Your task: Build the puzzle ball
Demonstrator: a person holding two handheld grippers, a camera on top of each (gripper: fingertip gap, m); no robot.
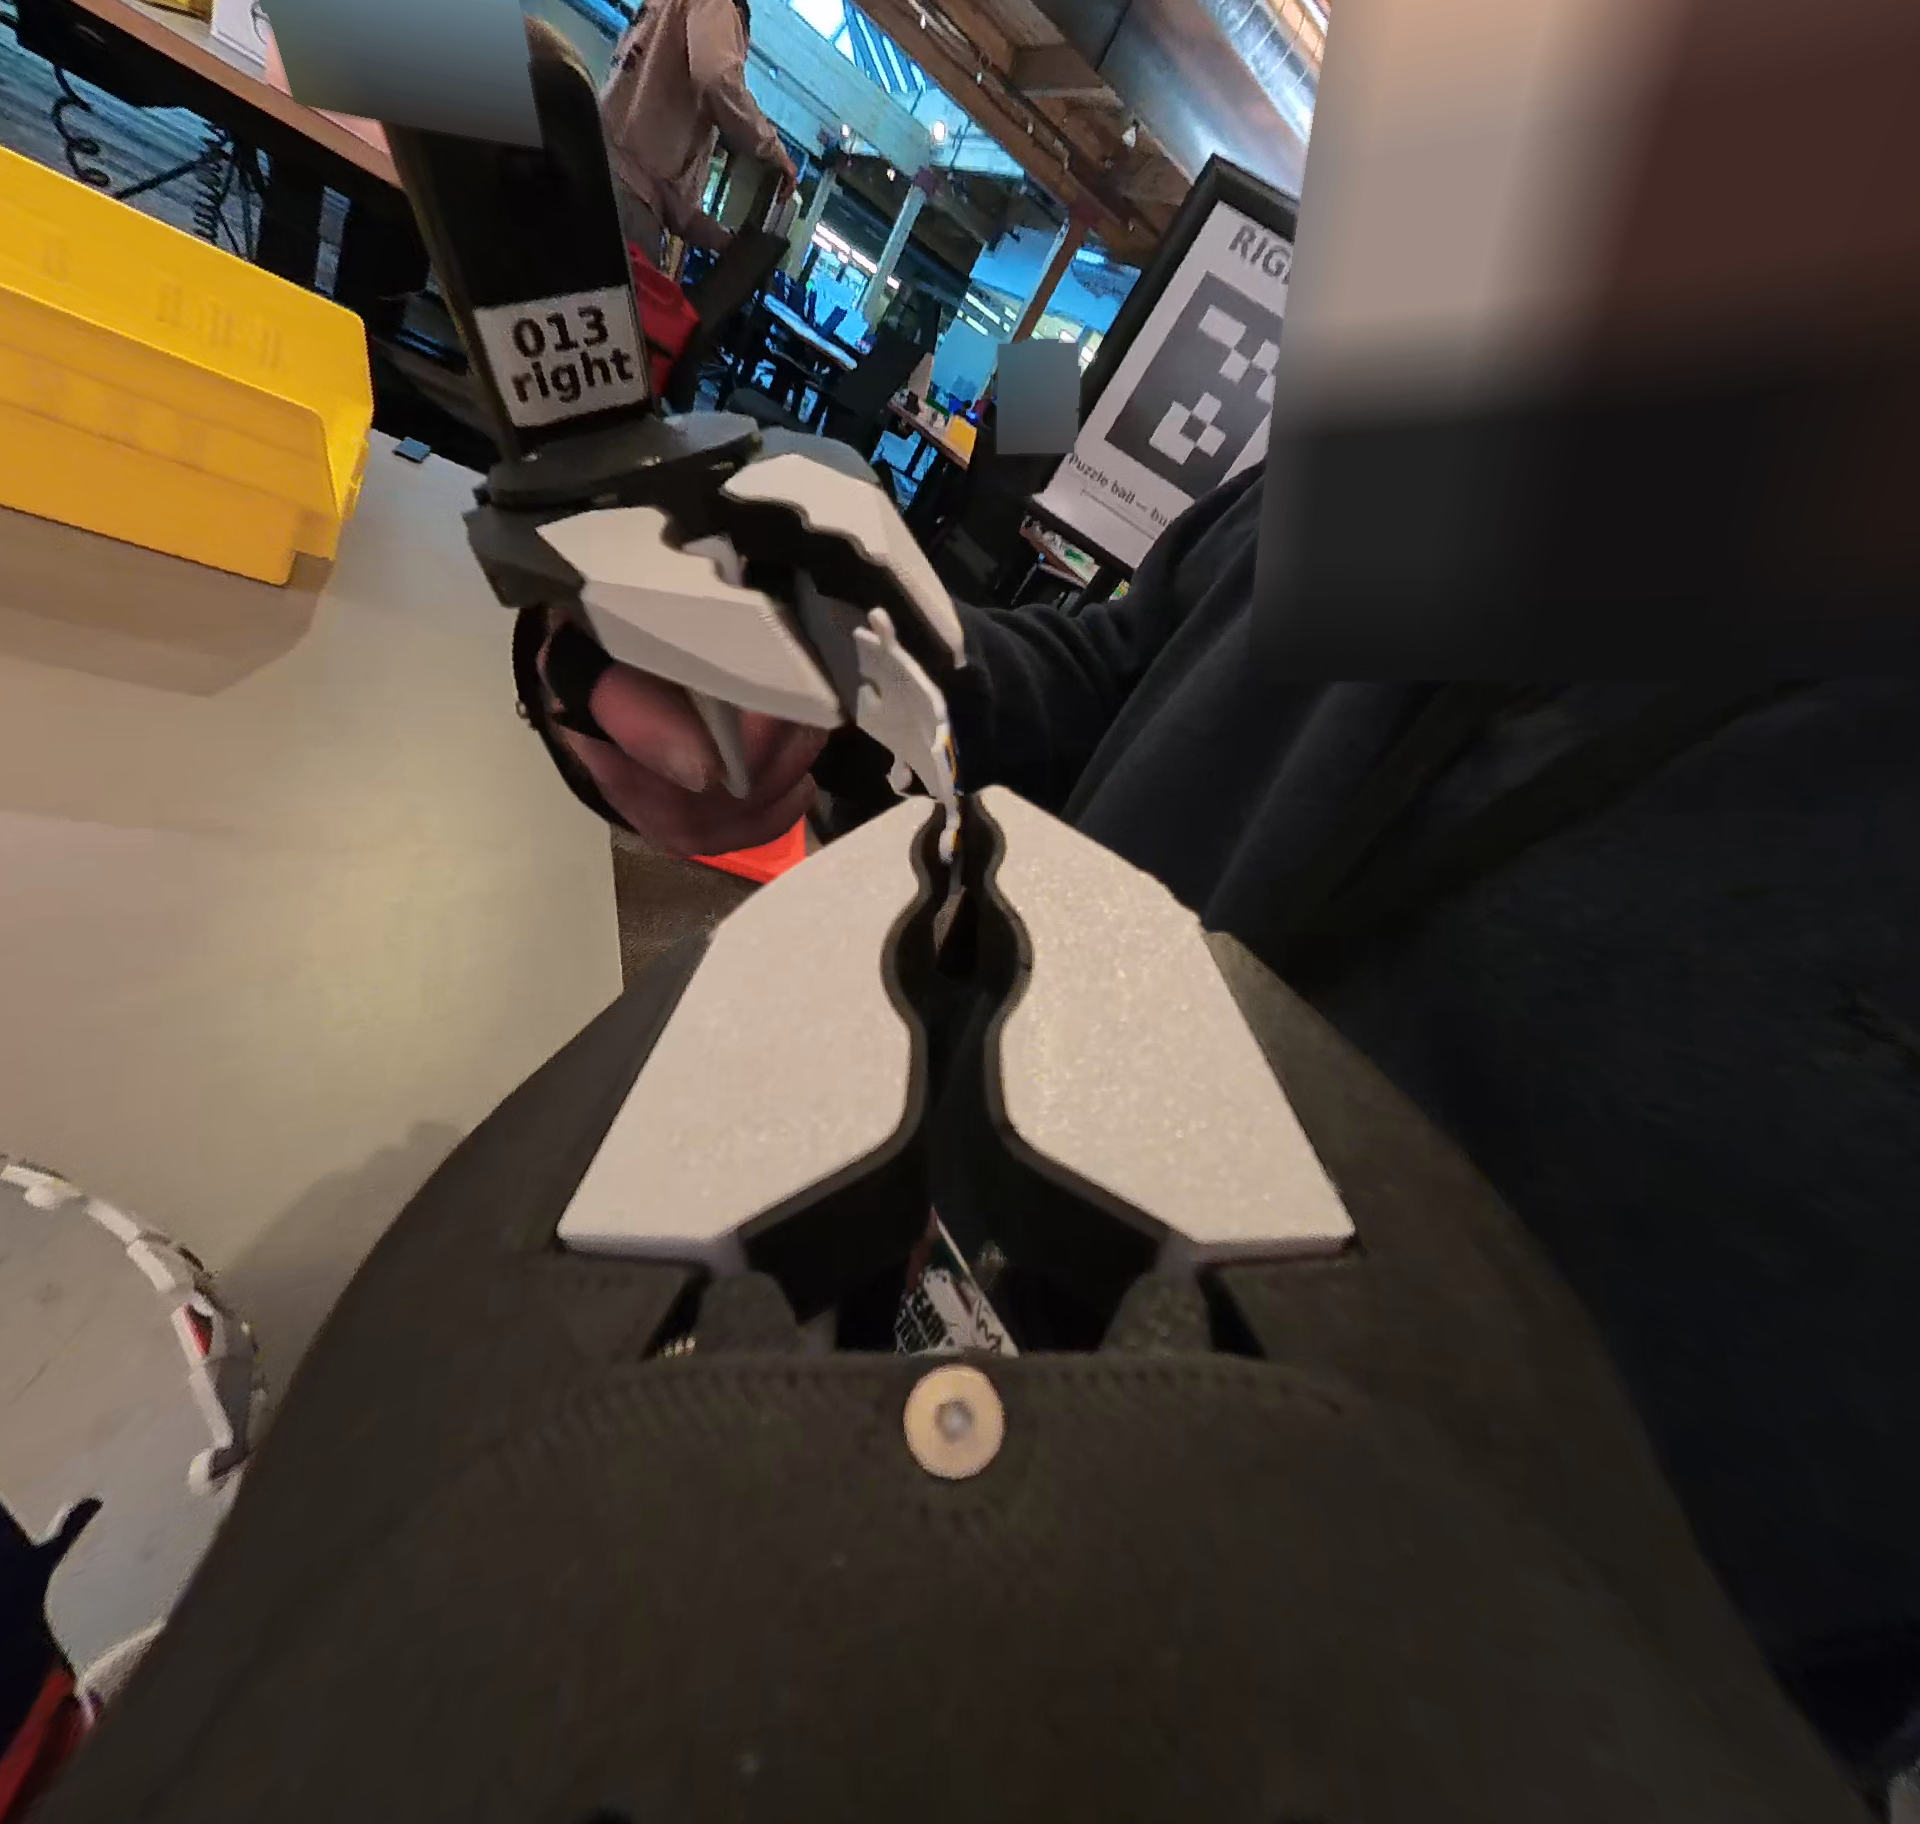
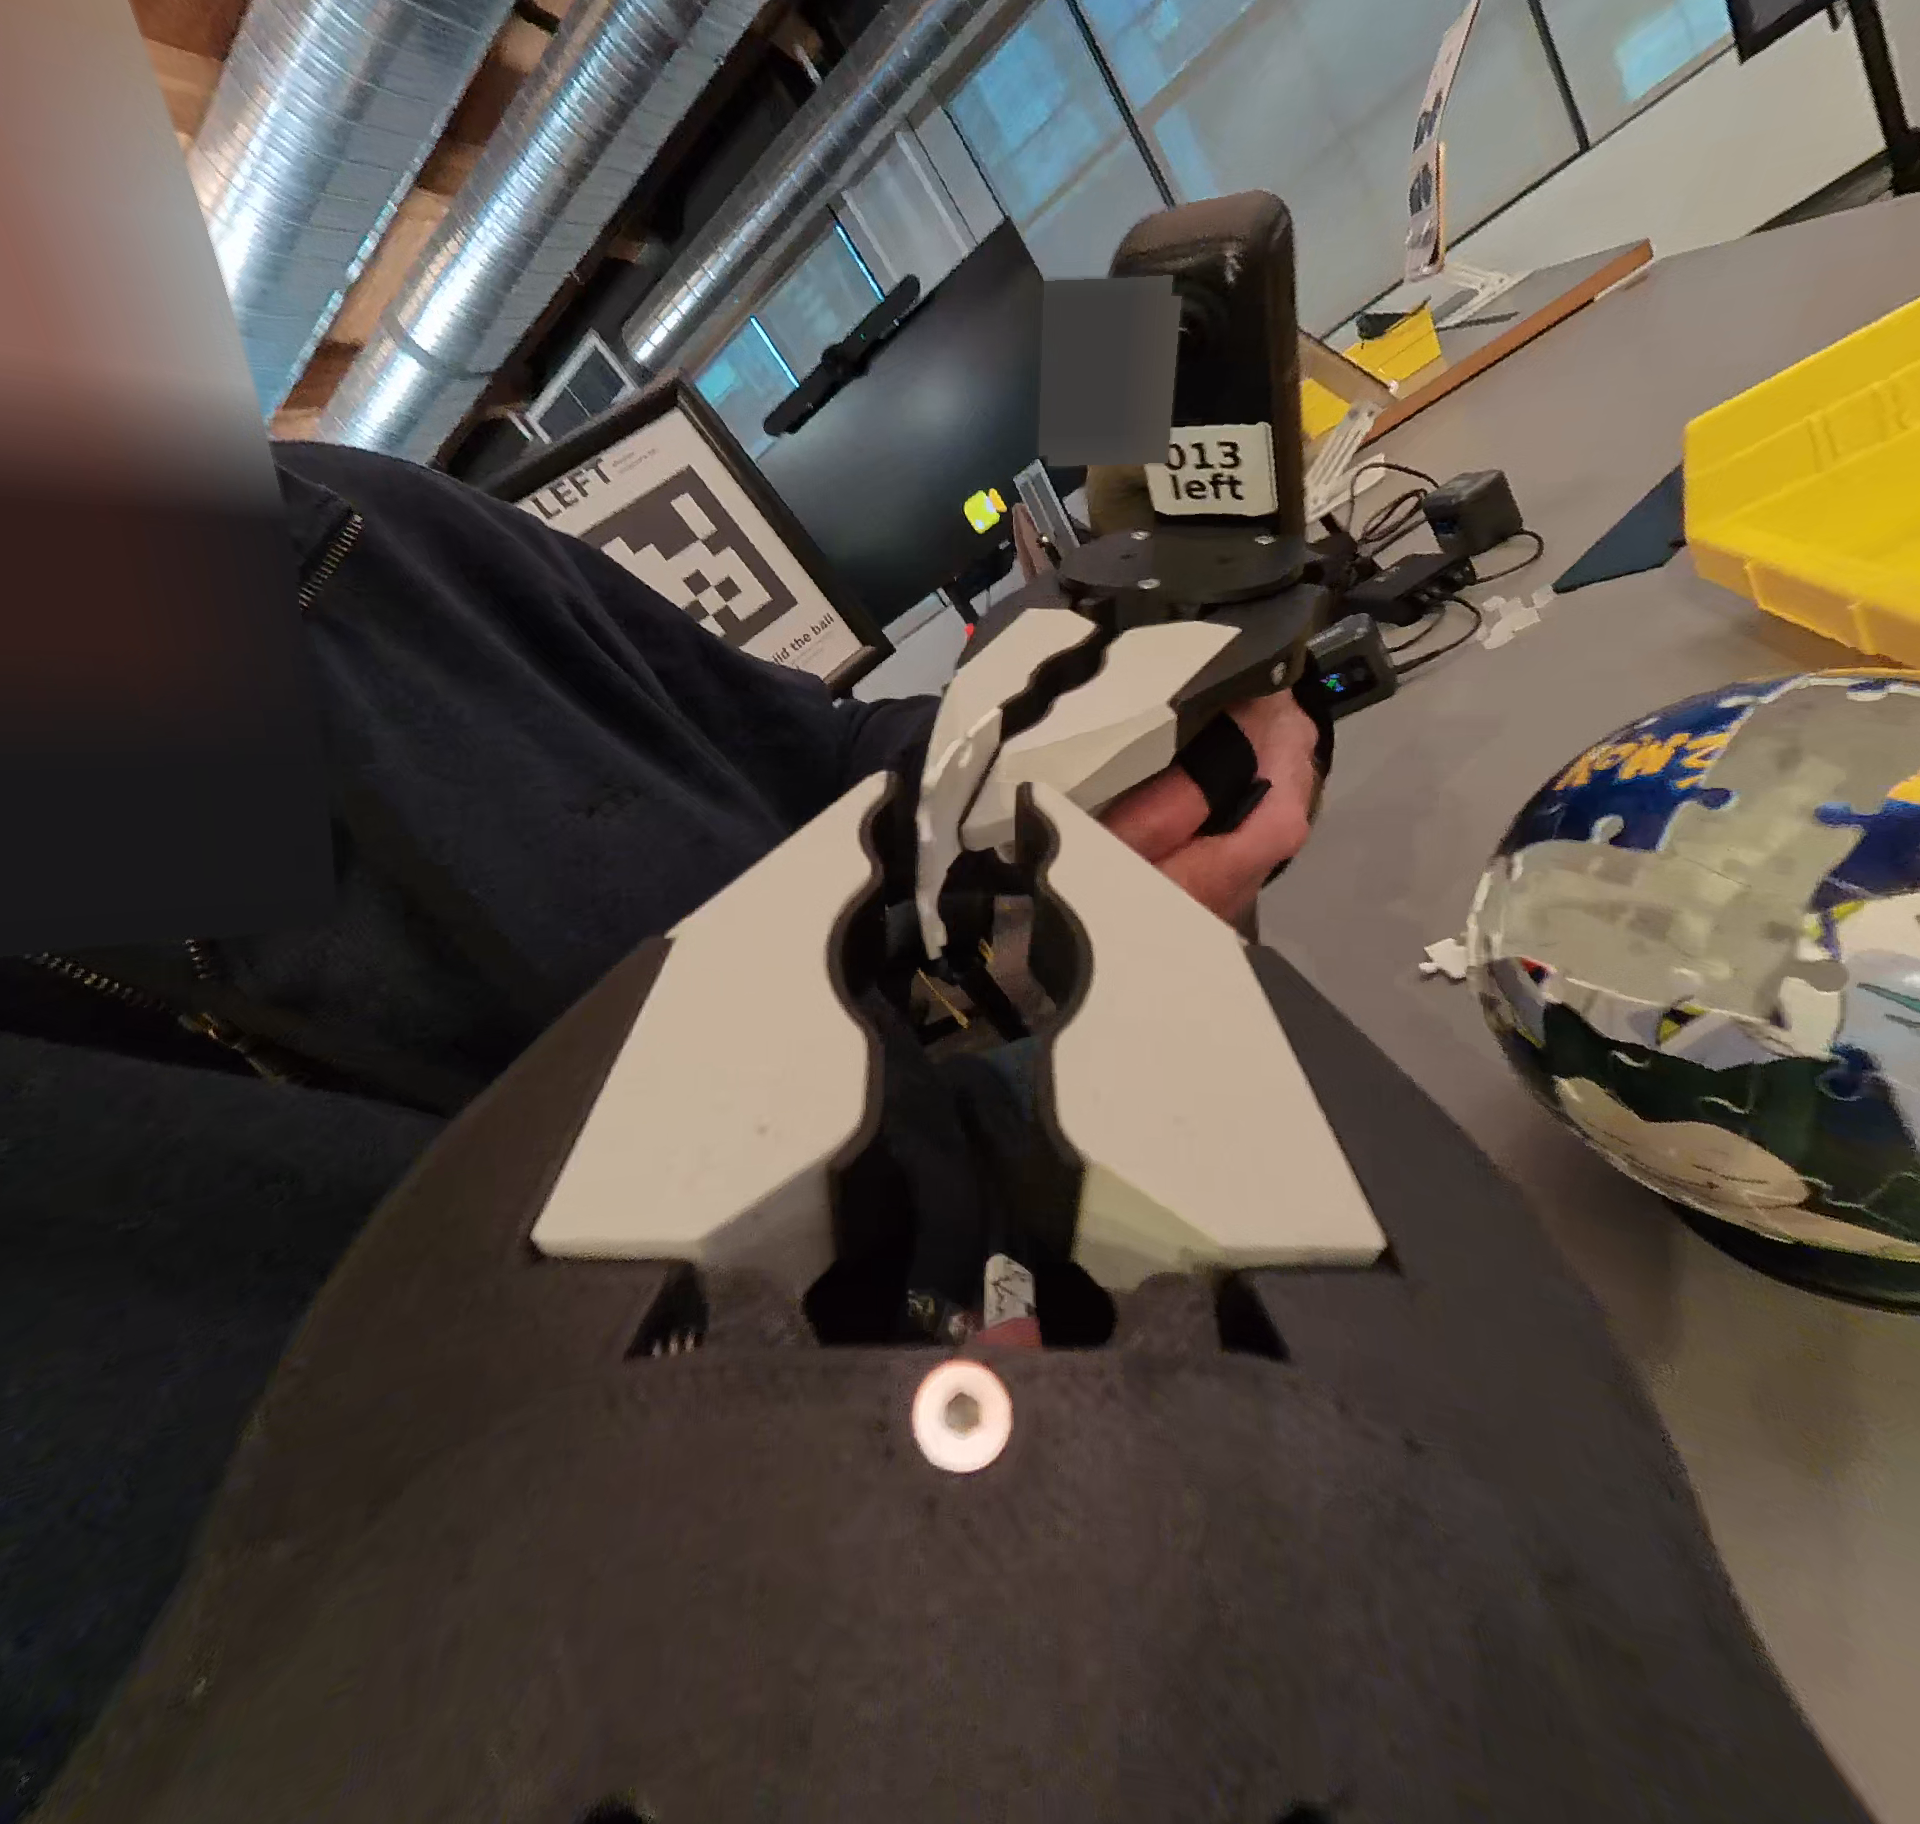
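While both grippers are meeting tip to tip in the air, a puzzle piece (image 2: 940,839) is passing between them.

Left gripper (image 1: 954,818) is pinching the piece's lower end, nearly closed; right gripper (image 2: 961,808) is standing a little open around it, apparently not yet gripping. Its long axis is running along the right fingers, pointing toward the left gripper. Unfinished ball (image 2: 1704,974) is sitting on the table (image 2: 1455,1047), off to the right gripper's right.
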